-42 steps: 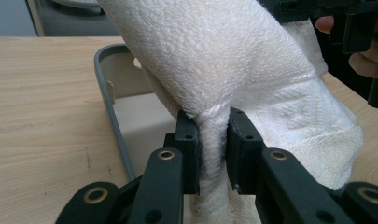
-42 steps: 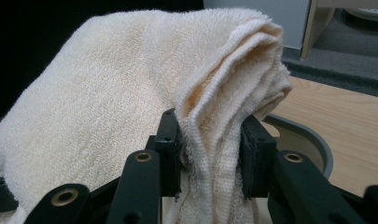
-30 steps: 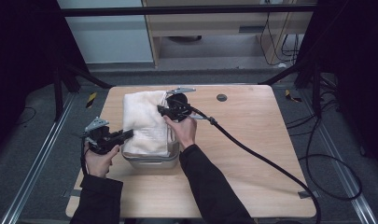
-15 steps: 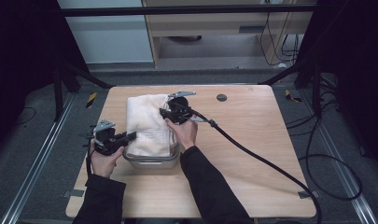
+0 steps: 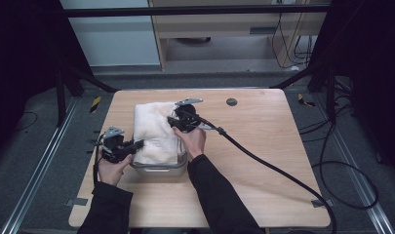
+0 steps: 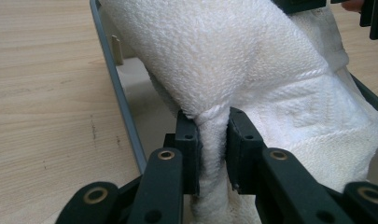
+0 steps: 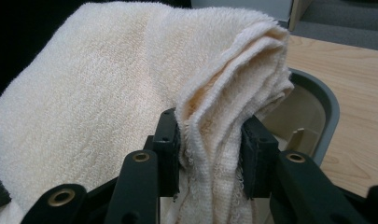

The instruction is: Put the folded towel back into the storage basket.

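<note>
Wooden surface (image 5: 263, 146) is seen mid-frame, with a grey tub (image 5: 158, 168) on it. A white towel (image 5: 153, 131) is draped over the tub. It is pinched by the left gripper (image 6: 209, 154) and right gripper (image 7: 210, 154), fingers nearly closed. Lifting probably comes next; both holds must be kept tight.

A folded towel (image 5: 153, 130) is draped over a tray (image 5: 161, 169) set on the left half of the table (image 5: 263, 161), its far part spilling past the tray's far rim onto the tabletop. The left gripper (image 5: 136, 144) is placed at the towel's left edge, clamped on a fold; the right gripper (image 5: 173, 122) is placed at its right edge, gripping stacked layers above the tray's rim. A small round disc (image 5: 231, 102) is seen behind and right of the towel.
</note>
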Demonstrator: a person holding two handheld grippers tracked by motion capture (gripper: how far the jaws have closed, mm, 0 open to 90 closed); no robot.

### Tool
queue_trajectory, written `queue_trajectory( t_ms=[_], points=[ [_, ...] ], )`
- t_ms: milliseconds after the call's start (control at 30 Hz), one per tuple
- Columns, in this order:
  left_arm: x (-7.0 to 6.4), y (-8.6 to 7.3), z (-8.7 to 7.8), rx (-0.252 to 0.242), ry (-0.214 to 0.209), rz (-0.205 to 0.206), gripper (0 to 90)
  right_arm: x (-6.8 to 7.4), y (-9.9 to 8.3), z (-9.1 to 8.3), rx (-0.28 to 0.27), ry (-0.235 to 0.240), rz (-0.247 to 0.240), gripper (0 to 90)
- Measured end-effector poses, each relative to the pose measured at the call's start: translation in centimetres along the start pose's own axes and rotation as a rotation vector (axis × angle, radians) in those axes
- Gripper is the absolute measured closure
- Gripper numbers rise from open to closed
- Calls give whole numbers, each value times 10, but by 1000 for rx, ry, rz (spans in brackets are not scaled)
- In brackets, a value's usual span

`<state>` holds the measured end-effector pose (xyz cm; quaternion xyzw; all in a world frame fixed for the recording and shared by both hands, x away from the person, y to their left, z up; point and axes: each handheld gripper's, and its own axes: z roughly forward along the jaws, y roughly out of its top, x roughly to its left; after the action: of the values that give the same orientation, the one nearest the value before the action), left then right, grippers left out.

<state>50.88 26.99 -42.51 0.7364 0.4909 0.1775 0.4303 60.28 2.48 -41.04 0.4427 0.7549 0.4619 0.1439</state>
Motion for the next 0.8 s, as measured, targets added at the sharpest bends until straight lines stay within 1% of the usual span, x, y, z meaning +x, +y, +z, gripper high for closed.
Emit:
queue_trajectory(
  t_ms=[133,367,533,800],
  points=[
    [-2,-1,3,13,7,10,758,-2,-3,1,14,-6,-4,636],
    [-3,-3,8,41,12,14,756,-5,-11,4,31,-11,-2,628],
    [-3,-4,10,56,21,26,751,-4,-15,5,38,-19,-18,628],
    [-5,-4,11,66,33,34,709,-6,-20,6,49,-31,-29,611]
  ],
)
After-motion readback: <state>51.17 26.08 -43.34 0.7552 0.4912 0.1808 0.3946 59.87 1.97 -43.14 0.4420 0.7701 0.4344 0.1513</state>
